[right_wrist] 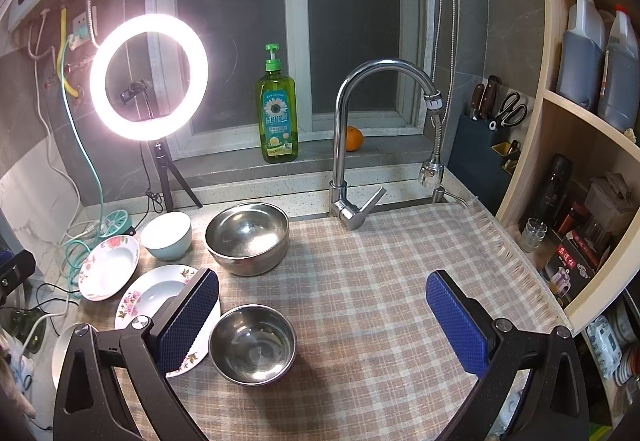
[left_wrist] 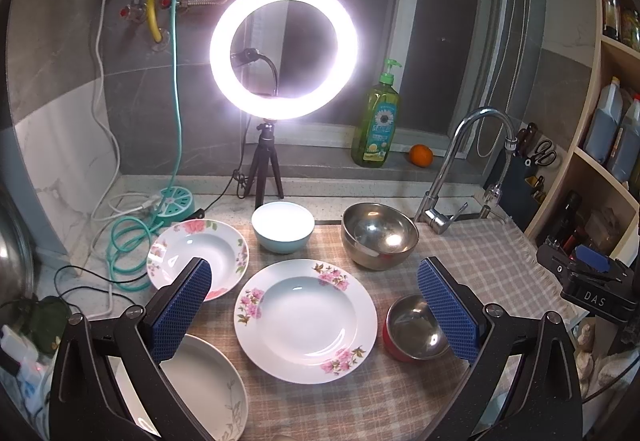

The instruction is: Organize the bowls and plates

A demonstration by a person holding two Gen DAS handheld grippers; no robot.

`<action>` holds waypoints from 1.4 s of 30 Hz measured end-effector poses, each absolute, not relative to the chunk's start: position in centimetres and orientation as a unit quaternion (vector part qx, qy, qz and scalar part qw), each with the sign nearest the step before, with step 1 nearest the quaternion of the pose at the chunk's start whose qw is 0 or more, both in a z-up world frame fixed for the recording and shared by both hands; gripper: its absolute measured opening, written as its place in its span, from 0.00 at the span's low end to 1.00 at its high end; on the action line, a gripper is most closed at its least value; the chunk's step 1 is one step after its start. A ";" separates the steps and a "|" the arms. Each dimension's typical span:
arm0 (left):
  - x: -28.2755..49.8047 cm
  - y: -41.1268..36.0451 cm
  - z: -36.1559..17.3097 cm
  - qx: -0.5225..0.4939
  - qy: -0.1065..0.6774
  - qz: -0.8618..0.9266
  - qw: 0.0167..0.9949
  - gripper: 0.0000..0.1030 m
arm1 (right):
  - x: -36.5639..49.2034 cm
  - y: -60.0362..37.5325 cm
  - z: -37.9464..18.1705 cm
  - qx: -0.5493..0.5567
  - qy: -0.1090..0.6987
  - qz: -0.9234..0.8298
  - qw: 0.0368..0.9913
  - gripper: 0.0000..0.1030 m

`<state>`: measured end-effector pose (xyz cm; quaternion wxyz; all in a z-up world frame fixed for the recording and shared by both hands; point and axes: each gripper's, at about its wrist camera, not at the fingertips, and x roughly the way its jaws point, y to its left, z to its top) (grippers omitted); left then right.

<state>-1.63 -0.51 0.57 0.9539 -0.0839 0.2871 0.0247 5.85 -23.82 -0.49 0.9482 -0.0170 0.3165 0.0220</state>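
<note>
Both grippers are held with their blue, ribbed pads wide apart and nothing between them: the left gripper [left_wrist: 316, 305] above a round floral porcelain plate [left_wrist: 306, 321], the right gripper [right_wrist: 322, 317] above bare checked cloth [right_wrist: 380, 281]. A second floral plate [left_wrist: 198, 257] and a plain white plate [left_wrist: 204, 385] are seen to the left. A pale blue ceramic bowl [left_wrist: 283, 227] and a large shiny steel bowl [left_wrist: 379, 235] are set farther back; a small steel bowl [right_wrist: 253, 344] lies nearer, just right of the central plate.
</note>
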 end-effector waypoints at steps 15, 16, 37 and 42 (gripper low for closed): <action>-1.5 -0.6 0.4 -0.082 0.290 0.024 0.953 0.99 | 5.9 -23.8 -0.6 -0.017 0.317 0.022 0.948 0.99; -1.5 -0.6 0.4 -0.082 0.290 0.024 0.953 0.99 | 5.9 -23.8 -0.6 -0.017 0.317 0.022 0.948 0.99; -1.0 -0.7 -0.4 -0.083 0.298 0.028 0.951 0.99 | 6.1 -23.8 -1.1 -0.019 0.321 0.025 0.947 0.99; -0.7 -0.4 -0.7 -0.084 0.305 0.034 0.948 0.99 | 6.4 -23.6 -2.1 -0.024 0.324 0.034 0.945 0.99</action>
